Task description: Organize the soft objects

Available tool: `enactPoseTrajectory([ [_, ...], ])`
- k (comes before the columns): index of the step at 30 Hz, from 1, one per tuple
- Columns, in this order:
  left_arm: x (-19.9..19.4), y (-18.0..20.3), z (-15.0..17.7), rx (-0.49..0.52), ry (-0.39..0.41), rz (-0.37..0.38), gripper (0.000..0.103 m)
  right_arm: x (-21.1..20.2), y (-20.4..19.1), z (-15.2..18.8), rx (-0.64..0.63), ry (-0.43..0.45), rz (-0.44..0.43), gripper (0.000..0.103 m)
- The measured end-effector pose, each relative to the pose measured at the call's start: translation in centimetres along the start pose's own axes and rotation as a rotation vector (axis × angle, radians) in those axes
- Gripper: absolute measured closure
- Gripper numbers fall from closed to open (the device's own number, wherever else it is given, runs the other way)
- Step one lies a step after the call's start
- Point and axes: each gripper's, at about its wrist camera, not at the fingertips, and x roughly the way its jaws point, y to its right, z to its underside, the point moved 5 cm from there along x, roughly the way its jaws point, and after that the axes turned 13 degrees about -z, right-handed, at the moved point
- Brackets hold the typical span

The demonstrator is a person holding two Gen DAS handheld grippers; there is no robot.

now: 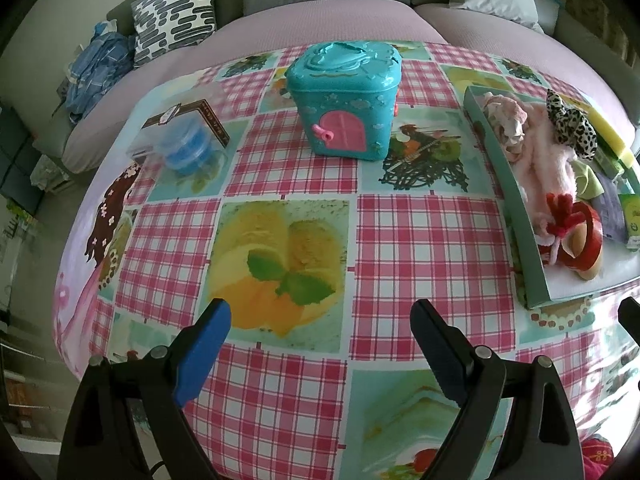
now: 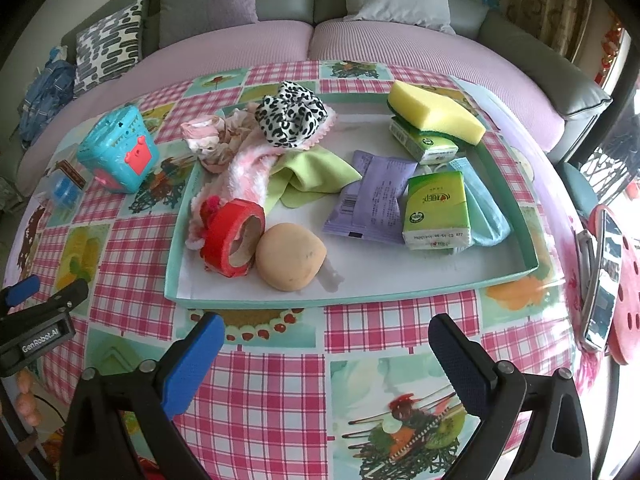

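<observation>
The tabletop (image 2: 280, 392) carried a tray (image 2: 176, 280) that kept the soft things together: sponge (image 2: 432, 114), fluffy sock (image 2: 248, 172), leopard scrunchie (image 2: 292, 116). A teal box (image 1: 344, 100) stood apart, probably as the destination. You held your left gripper (image 1: 320, 320) and right gripper (image 2: 326, 336) wide open and empty, short of the tray.

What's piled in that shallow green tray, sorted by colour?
Green: 3, lime cloth, two tissue packs
Pink: 2, fluffy sock, crumpled scrunchie
Red tape roll: 1
Yellow sponge: 1
Leopard scrunchie: 1
Purple packet: 1
Blue cloth: 1
Beige squishy bun: 1
Total: 11
</observation>
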Motion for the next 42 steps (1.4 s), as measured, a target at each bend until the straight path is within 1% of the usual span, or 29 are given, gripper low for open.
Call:
enactPoseTrajectory([
  [42,0.16,-0.13,0.09,-0.009,-0.003,-0.007,0.012,-0.01,0.17,0.08,0.004,0.001,0.004,0.000],
])
